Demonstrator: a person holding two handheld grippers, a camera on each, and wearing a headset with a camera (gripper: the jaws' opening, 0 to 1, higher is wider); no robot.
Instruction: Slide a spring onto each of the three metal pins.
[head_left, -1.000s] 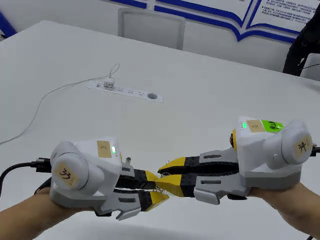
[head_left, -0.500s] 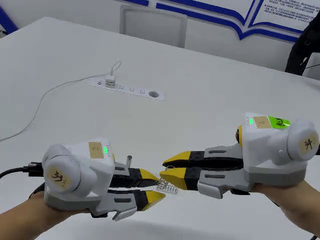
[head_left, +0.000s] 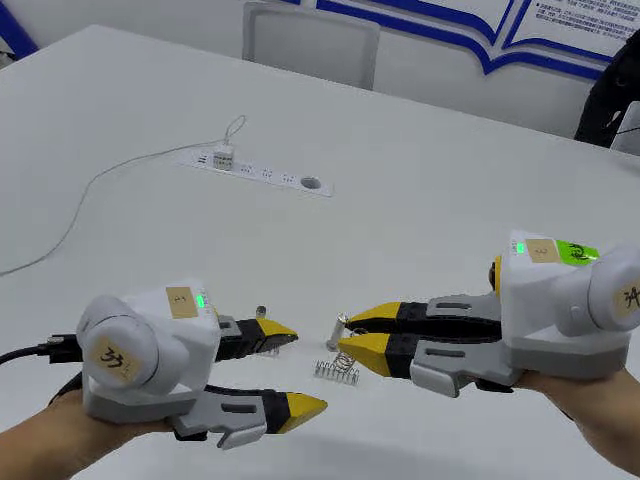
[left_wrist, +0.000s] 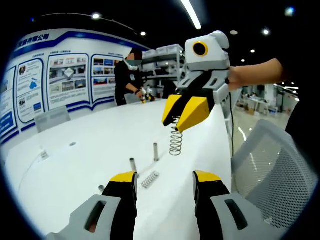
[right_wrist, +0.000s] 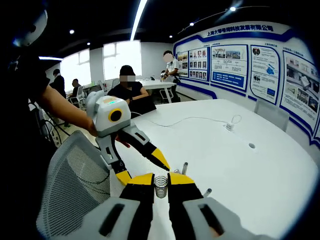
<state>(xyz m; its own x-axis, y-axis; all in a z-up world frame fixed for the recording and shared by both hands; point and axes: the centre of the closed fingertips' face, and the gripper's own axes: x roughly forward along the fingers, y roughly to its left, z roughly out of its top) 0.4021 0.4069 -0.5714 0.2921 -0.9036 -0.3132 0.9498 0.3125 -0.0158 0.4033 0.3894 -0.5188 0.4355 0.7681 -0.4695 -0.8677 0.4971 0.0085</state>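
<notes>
On the counter (head_left: 430, 230): a loose spring (head_left: 337, 373) lies flat, below the tips of the right tongs.
Right tongs (head_left: 347, 333): closed on a held spring (right_wrist: 160, 186), which hangs down from the yellow tips, near the tall pin (head_left: 336, 333) but not on it.
Left tongs (head_left: 303, 370): jaws spread wide with nothing between them, tips just left of the loose spring.
Pins: the tall pin and a short pin (head_left: 261, 312) both stand upright and bare, the short one just beside the upper left jaw.
</notes>
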